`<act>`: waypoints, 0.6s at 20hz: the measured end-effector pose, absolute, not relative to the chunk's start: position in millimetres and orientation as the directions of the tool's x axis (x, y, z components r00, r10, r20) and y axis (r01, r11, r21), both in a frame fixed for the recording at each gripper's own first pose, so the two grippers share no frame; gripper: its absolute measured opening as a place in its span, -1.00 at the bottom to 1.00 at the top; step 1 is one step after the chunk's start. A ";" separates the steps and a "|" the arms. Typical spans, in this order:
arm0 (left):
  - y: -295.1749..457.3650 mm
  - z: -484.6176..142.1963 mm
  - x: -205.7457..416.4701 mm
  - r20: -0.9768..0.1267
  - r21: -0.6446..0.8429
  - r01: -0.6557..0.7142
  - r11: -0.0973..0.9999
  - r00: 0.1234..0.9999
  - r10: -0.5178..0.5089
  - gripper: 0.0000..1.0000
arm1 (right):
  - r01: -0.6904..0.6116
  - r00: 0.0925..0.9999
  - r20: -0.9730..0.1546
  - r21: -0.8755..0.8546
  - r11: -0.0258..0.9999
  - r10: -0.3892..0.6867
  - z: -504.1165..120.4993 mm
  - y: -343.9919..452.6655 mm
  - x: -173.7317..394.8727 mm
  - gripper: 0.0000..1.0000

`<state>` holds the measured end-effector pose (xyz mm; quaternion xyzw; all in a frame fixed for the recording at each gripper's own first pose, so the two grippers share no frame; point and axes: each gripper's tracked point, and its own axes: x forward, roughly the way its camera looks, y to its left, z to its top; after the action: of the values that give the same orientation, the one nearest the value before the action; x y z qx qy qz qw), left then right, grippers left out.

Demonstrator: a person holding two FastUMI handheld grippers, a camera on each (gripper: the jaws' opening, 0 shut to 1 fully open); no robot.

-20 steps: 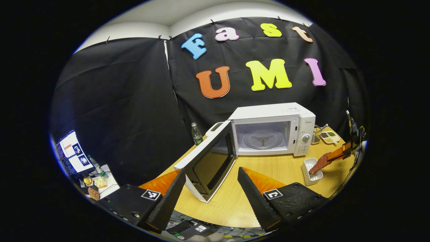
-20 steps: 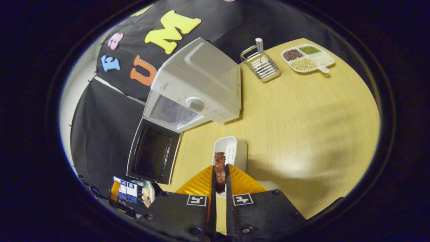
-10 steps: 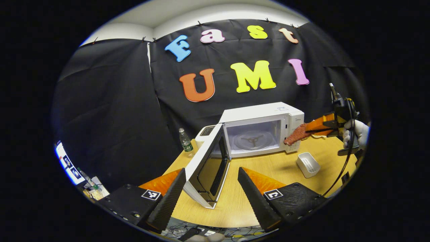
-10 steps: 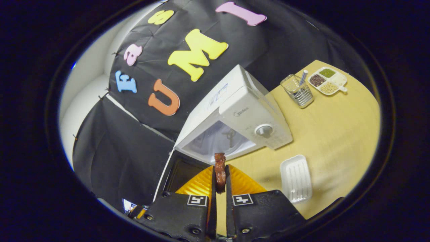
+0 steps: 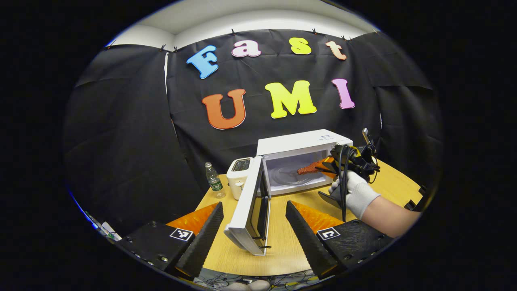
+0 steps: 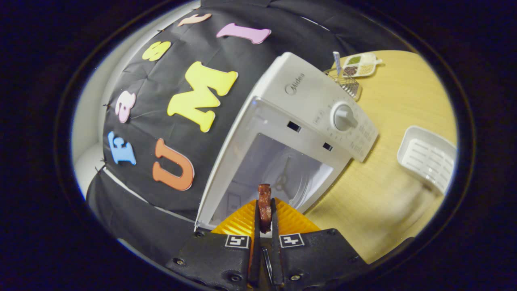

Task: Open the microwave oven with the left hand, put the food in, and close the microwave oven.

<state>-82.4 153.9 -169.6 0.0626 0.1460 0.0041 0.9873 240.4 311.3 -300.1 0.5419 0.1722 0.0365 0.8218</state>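
The right gripper (image 6: 264,214) is clamped on the food (image 6: 265,204), a reddish-brown strip standing up between its closed fingers, with the microwave oven (image 6: 307,117) cavity directly ahead and its glass turntable (image 6: 288,178) just beyond the fingertips. Advance straight, lower the food onto the turntable, then release. The left gripper (image 5: 253,230) hangs wide open and empty, the door (image 5: 251,202) standing between its fingers.

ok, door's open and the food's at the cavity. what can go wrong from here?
1. The food is pinched edge-on in the right gripper; released above the turntable, it may roll or bounce out.
2. The microwave opening is narrow; the right gripper could clip its frame.
3. The door sits between the left gripper fingers and could be bumped.
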 end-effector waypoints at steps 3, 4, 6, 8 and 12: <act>170.3 -173.3 -84.1 -0.289 0.132 0.013 0.991 0.957 0.026 0.91 | 0.165 0.943 -0.255 0.916 0.366 0.212 -322.8 339.9 271.7 -0.72; 175.5 -173.9 -83.3 -0.288 0.138 0.014 0.990 0.957 0.026 0.91 | 0.177 0.944 -0.264 0.912 0.371 0.199 -330.3 344.9 280.0 -0.72; 185.7 -178.2 -80.3 -0.291 0.135 0.012 0.991 0.956 0.028 0.91 | 0.183 0.951 -0.260 0.909 0.375 0.165 -339.9 351.1 297.9 -0.72; 194.4 -183.6 -75.4 -0.294 0.126 0.005 0.992 0.955 0.032 0.91 | 0.189 0.954 -0.262 0.902 0.387 0.146 -345.5 359.6 313.6 -0.72; 207.2 -197.2 -68.5 -0.309 0.094 -0.004 0.996 0.951 0.033 0.91 | 0.181 0.958 -0.260 0.875 0.448 0.121 -357.9 368.9 336.0 -0.71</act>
<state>-68.5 207.2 -197.2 0.0463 0.1569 0.0093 0.9865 336.0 368.9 -357.9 0.5250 0.1439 -0.0181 0.8387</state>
